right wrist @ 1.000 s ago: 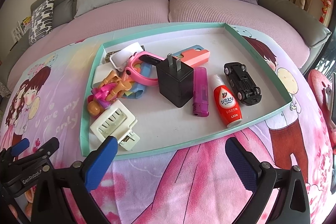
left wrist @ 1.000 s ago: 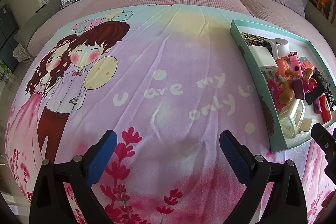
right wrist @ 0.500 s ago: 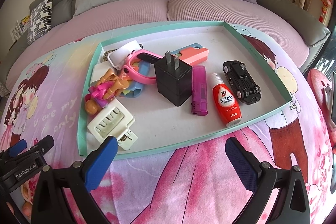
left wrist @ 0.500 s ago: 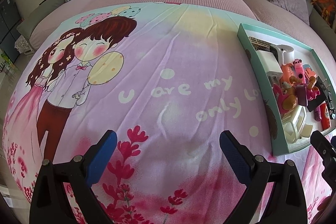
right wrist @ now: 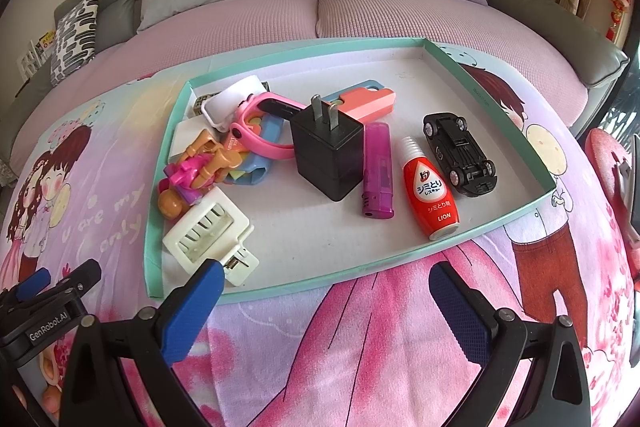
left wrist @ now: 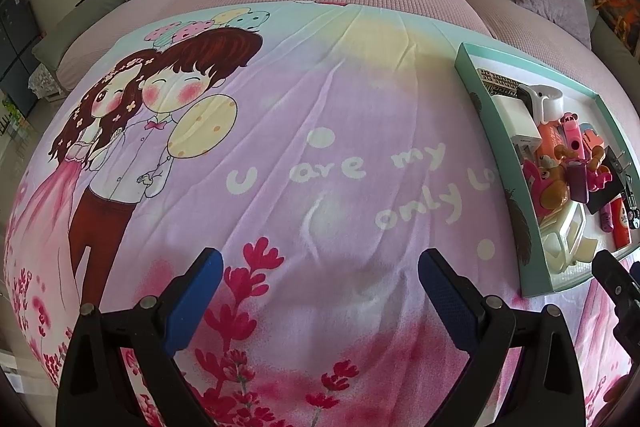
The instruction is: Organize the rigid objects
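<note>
Both my tongs, left gripper [left wrist: 320,277] and right gripper [right wrist: 326,291], stand apart, empty. Every rigid object lies inside the tray [right wrist: 154,227]: clutter at 10 o'clock, toy car [right wrist: 460,153] at 2. Sorted or awaiting sorting, I cannot tell.

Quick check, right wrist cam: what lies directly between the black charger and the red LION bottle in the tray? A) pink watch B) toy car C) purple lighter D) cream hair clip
C: the purple lighter lies flat in the tray, with the black charger on its left and the red LION bottle on its right.
</note>
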Motion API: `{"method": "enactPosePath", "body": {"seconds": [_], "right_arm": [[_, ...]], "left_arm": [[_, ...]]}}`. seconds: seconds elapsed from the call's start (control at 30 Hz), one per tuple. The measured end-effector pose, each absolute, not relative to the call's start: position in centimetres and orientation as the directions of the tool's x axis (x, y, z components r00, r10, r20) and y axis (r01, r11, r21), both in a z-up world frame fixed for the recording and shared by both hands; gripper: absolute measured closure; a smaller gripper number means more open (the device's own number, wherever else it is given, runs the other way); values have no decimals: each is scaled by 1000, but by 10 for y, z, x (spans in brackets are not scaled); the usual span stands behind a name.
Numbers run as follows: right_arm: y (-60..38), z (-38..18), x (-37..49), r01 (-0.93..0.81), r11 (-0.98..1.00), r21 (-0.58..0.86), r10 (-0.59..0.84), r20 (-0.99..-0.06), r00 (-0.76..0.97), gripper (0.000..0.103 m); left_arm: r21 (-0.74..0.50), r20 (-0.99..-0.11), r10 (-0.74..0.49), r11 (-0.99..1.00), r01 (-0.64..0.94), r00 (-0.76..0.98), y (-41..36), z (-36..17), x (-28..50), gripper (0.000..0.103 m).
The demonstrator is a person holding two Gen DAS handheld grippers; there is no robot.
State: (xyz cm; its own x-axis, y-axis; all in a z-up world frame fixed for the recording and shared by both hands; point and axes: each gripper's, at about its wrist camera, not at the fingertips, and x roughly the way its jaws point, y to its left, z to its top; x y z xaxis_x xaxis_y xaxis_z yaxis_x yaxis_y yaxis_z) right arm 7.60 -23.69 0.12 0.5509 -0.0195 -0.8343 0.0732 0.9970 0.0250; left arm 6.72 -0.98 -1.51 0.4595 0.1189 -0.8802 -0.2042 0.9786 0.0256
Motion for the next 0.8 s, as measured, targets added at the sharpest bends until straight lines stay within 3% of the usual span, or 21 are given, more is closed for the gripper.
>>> {"method": "enactPosePath", "body": {"seconds": [0.8], "right_arm": [[-237, 0, 76, 72, 997, 24, -20, -835, 550, 0]], "left_arm": [[8, -874, 112, 976, -217, 472, -8, -12, 67, 5]]}}
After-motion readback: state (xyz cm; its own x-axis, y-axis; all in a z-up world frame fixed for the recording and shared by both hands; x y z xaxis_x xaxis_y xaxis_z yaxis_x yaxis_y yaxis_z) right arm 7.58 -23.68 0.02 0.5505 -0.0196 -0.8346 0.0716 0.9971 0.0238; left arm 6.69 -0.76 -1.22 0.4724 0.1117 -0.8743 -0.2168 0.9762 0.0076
